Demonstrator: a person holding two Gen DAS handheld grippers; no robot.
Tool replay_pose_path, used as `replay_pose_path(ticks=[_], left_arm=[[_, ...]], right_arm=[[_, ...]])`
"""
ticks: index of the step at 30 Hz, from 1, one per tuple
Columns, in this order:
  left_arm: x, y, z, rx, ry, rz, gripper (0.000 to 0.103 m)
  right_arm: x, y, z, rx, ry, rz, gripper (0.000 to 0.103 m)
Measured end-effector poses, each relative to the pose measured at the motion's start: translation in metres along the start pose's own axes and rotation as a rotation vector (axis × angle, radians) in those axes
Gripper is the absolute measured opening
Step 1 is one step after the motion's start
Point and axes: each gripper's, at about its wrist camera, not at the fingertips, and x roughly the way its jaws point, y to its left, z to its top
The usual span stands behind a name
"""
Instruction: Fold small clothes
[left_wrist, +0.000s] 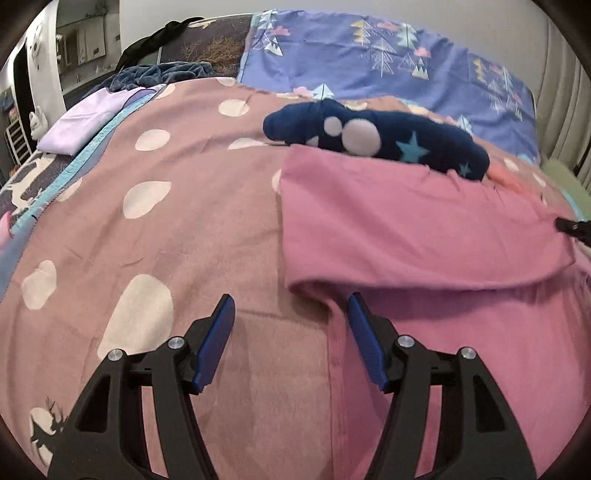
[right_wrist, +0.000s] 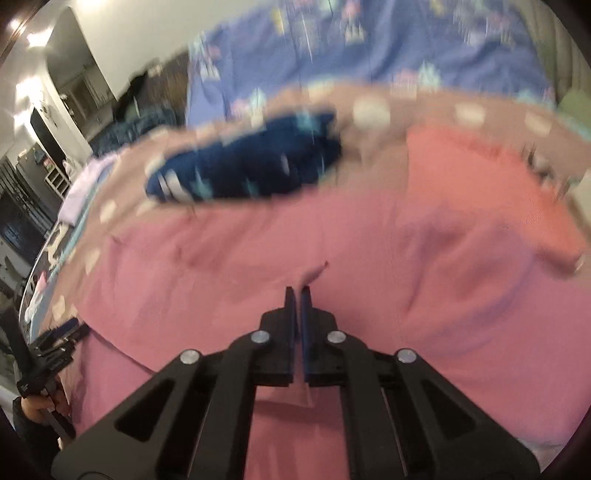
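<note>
A pink garment (left_wrist: 424, 229) lies on the bed, its upper part folded over the lower part. My left gripper (left_wrist: 291, 302) is open and empty, hovering at the garment's left folded edge. In the right wrist view the pink garment (right_wrist: 258, 251) fills the middle, blurred. My right gripper (right_wrist: 298, 291) is shut on a pinch of its pink cloth, which sticks up between the fingertips. The right gripper's tip also shows at the far right of the left wrist view (left_wrist: 570, 225). The left gripper shows at the lower left of the right wrist view (right_wrist: 55, 343).
A dark blue garment with stars and dots (left_wrist: 373, 136) lies just behind the pink one; it also shows in the right wrist view (right_wrist: 243, 162). The bed has a brown dotted blanket (left_wrist: 166, 206), a blue tree-print pillow (left_wrist: 388, 55) and a lilac folded cloth (left_wrist: 88, 122). A coral garment (right_wrist: 480, 177) lies at the right.
</note>
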Motion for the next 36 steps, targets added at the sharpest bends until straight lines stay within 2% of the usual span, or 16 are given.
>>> replay_pose_path(ticks=[2, 4, 6, 7, 9, 10, 11, 14, 16, 18, 21, 24, 26, 29, 32, 36], left_arm=[[-0.001, -0.001, 0.000, 0.015, -0.010, 0.013, 0.064], [0.007, -0.006, 0.002, 0.039, 0.001, 0.054, 0.064], [0.012, -0.008, 0.001, 0.042, 0.016, 0.071, 0.064], [0.011, -0.009, 0.001, 0.043, 0.011, 0.072, 0.064], [0.009, -0.005, 0.002, 0.031, 0.005, 0.066, 0.055], [0.008, -0.006, 0.000, 0.025, 0.006, 0.054, 0.042], [0.007, -0.003, 0.001, 0.015, 0.009, 0.035, 0.035], [0.006, -0.005, -0.002, 0.014, -0.002, 0.021, 0.029], [0.005, -0.006, -0.004, 0.021, -0.003, 0.031, 0.029], [0.000, -0.008, -0.005, 0.027, -0.004, 0.034, 0.028], [-0.013, -0.004, -0.005, -0.001, -0.013, -0.023, 0.027], [-0.028, 0.004, 0.003, -0.074, -0.042, -0.165, 0.027], [-0.029, 0.009, 0.011, -0.122, -0.058, -0.210, 0.027], [-0.001, 0.009, 0.025, -0.159, 0.002, -0.240, 0.028], [0.031, 0.006, 0.019, -0.194, 0.061, -0.215, 0.028], [0.029, 0.011, 0.011, -0.186, 0.016, -0.247, 0.028]], right_arm=[[-0.014, -0.002, 0.006, 0.003, -0.031, -0.070, 0.003], [-0.004, -0.012, 0.006, 0.006, 0.023, -0.153, 0.012], [0.011, -0.022, 0.000, 0.010, 0.092, -0.164, 0.027], [0.013, -0.027, -0.005, 0.028, 0.103, -0.163, 0.029], [0.007, -0.034, -0.012, 0.064, 0.072, -0.139, 0.029], [0.001, -0.037, -0.014, 0.079, 0.055, -0.121, 0.029], [-0.005, -0.037, -0.017, 0.089, 0.042, -0.093, 0.029], [-0.018, -0.021, -0.023, 0.054, 0.013, 0.025, 0.029], [-0.015, -0.010, -0.031, 0.008, 0.040, 0.062, 0.033], [0.005, -0.003, -0.045, -0.041, 0.133, -0.015, 0.034], [0.014, 0.000, -0.056, -0.070, 0.130, -0.065, 0.034], [-0.003, 0.015, -0.042, -0.082, 0.101, -0.052, 0.034], [-0.014, 0.029, -0.022, -0.092, 0.062, 0.004, 0.034], [-0.016, 0.073, 0.012, -0.172, 0.044, 0.038, 0.035], [0.010, 0.138, 0.040, -0.310, 0.116, 0.128, 0.034], [0.055, 0.210, 0.059, -0.408, 0.187, 0.165, 0.035]])
